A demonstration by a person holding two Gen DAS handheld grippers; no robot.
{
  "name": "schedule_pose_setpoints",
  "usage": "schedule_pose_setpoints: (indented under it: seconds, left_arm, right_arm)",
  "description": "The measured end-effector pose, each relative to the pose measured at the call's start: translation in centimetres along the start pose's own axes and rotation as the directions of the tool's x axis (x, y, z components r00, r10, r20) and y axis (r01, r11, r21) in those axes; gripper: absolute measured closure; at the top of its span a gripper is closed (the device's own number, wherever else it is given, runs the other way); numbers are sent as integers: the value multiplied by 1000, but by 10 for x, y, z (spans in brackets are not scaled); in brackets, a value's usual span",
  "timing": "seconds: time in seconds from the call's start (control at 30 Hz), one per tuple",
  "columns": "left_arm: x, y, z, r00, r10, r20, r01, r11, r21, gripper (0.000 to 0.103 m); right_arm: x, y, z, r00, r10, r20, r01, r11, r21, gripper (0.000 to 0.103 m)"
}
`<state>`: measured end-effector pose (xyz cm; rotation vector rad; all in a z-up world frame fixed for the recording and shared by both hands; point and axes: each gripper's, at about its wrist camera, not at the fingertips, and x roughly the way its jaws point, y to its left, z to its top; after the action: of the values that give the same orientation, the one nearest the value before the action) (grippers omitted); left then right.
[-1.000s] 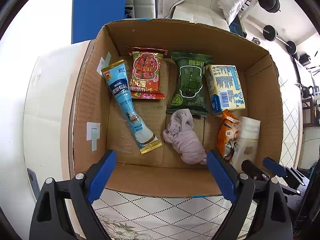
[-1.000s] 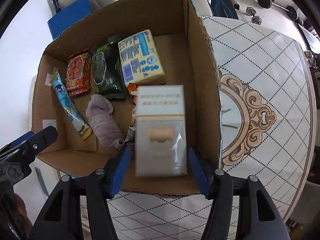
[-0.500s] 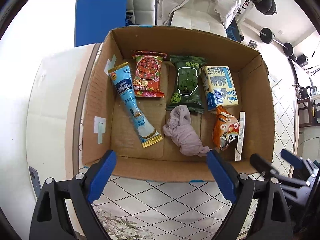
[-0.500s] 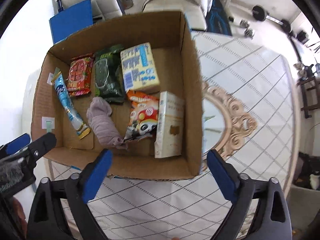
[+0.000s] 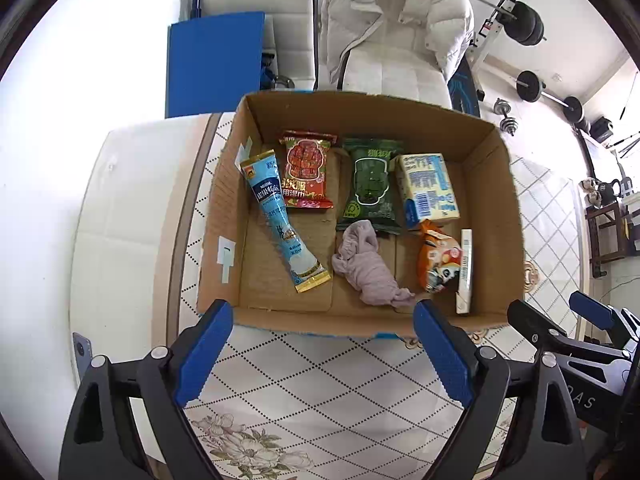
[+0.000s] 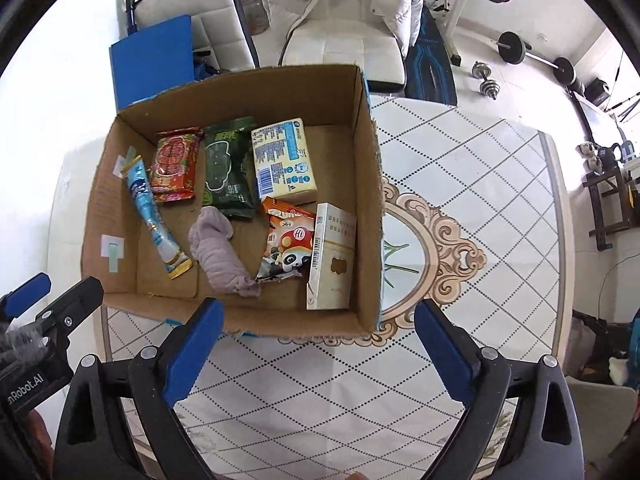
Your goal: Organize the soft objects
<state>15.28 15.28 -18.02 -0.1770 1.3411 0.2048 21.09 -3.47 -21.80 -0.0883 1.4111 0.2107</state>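
The right gripper is hanging above the patterned table, just outside the near wall of the cardboard box, with its jaws spread wide and nothing between them. One second ago those jaws were pinching the white carton; half a second ago they were already parted and the carton was lying in the box. The carton is now standing on its long edge in the near right corner, leaning against the right wall and touching the orange panda snack bag.

The left gripper is likewise spread and empty, hovering outside the near wall. Both grippers are sitting farther back from the box than in the earlier views.

Inside the box, a far row is running left to right: blue tube sachet, red wipes pack, green wipes pack, and yellow-and-blue tissue pack. The mauve cloth bundle is lying near the middle, between the sachet and the snack bag.

Judgement: the release is completing the placement of the carton. No loose item is showing on the visible table, so the sorting is probably at or near its end.
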Motion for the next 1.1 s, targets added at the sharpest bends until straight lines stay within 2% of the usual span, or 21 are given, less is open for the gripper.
schedule_pose_setpoints:
  seconds: [0.1,0.3,0.53,0.8,1.1]
  left_arm:
    - [-28,-4,-11,999,9,41,-10,1000,12,11]
    - [-98,-11,-40,993,-19,121,16,1000,23,10]
    - [-161,-16,-67,982,-15,189,11,1000,27,10]
    - [-206,-25,-87,962,-13,273,3,999,39,10]
    - [-219,-31,-96,952,-12,306,-2,999,47,10]
  right_arm:
    - [-26,-2,-11,999,8,35,-8,1000,-1,5]
    - [-111,-12,-46,988,37,148,-37,999,-4,5]
    - [-197,-27,-86,960,-11,279,9,1000,9,5]
    - [-241,-32,-114,946,-32,321,30,999,9,5]
    - [-260,-40,-124,929,-58,366,48,998,37,5]
